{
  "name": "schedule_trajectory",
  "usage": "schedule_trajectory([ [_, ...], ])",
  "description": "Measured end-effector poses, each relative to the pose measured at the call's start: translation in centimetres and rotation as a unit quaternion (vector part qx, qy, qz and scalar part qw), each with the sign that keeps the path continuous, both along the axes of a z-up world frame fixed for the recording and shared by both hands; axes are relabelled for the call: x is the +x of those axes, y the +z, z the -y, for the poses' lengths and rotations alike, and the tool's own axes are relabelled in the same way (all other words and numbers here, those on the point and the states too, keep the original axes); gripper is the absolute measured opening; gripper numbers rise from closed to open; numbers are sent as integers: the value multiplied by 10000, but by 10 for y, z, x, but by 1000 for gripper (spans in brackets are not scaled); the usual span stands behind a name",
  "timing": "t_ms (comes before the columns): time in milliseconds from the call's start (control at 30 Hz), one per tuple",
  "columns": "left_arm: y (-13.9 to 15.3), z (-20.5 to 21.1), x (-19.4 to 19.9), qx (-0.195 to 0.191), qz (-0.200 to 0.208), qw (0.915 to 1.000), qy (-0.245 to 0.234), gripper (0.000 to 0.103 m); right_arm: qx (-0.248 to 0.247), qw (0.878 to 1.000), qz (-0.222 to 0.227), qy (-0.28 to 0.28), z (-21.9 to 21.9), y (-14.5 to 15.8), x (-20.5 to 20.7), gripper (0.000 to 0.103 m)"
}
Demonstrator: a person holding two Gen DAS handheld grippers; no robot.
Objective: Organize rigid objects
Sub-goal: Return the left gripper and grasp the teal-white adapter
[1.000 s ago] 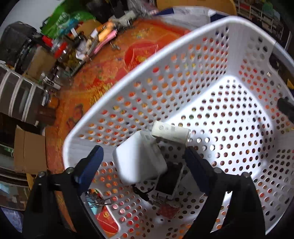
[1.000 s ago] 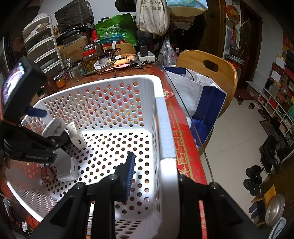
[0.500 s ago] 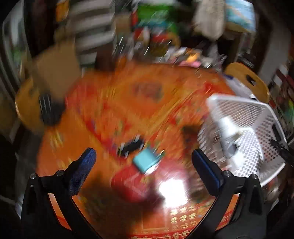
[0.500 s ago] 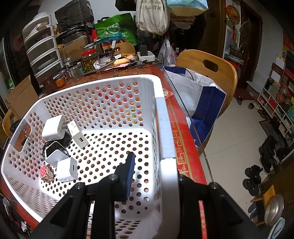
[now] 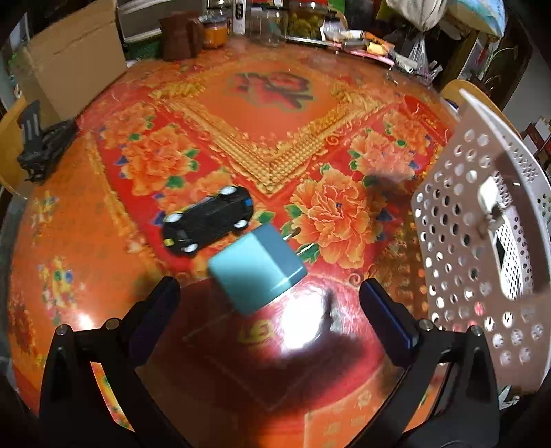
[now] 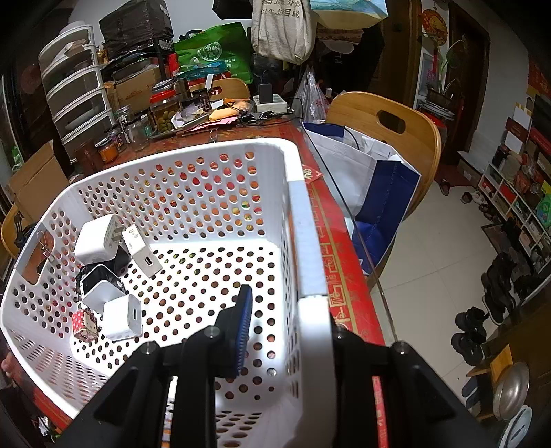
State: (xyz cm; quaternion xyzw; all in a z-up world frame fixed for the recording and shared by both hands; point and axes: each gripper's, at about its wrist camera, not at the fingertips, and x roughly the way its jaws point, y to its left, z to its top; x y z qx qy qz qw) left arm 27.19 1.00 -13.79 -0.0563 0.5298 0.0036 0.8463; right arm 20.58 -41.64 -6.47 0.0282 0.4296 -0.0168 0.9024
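Observation:
A teal block (image 5: 256, 272) lies on the red flowered tabletop (image 5: 268, 103), and a black toy car (image 5: 208, 220) stands just behind it. My left gripper (image 5: 272, 310) is open wide above the table. The block sits at the far end of the gap, and neither pad touches it. The white perforated basket (image 5: 482, 241) stands to the right. My right gripper (image 6: 292, 331) is shut on the basket's near wall (image 6: 306, 241), with one finger inside and one outside. Inside lie white chargers (image 6: 94, 239), a black charger (image 6: 100, 275) and a small red figure (image 6: 84, 325).
Jars (image 5: 303, 20) and clutter line the table's far edge, beside a cardboard box (image 5: 75, 58). A black folded stand (image 5: 41, 144) sits at the left rim. Right of the basket are a wooden chair (image 6: 389, 138), a white and blue bag (image 6: 372, 179) and the tiled floor.
My left gripper has left the basket, where the white charger now lies, and swung left over the table to the teal block and toy car. The right gripper has not moved.

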Motion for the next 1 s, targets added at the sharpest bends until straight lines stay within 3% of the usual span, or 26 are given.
schedule_trajectory([
  [333,-16,-3,13,100,-42,9993,366,93,3,10000,18,-11,0,0,0,26],
  [467,-14,-5,12,258,59,9983,520,79,1,10000,18,6,0,1,0,26],
  [567,-10,-5,8,290,181,9980,525,56,-5,10000,15,9,0,0,0,26],
  [767,-3,-3,-9,251,401,9976,513,56,-7,10000,12,10,-1,0,0,26],
  [1000,30,-8,-46,618,1261,9883,592,56,-14,10000,13,22,-1,0,0,26],
])
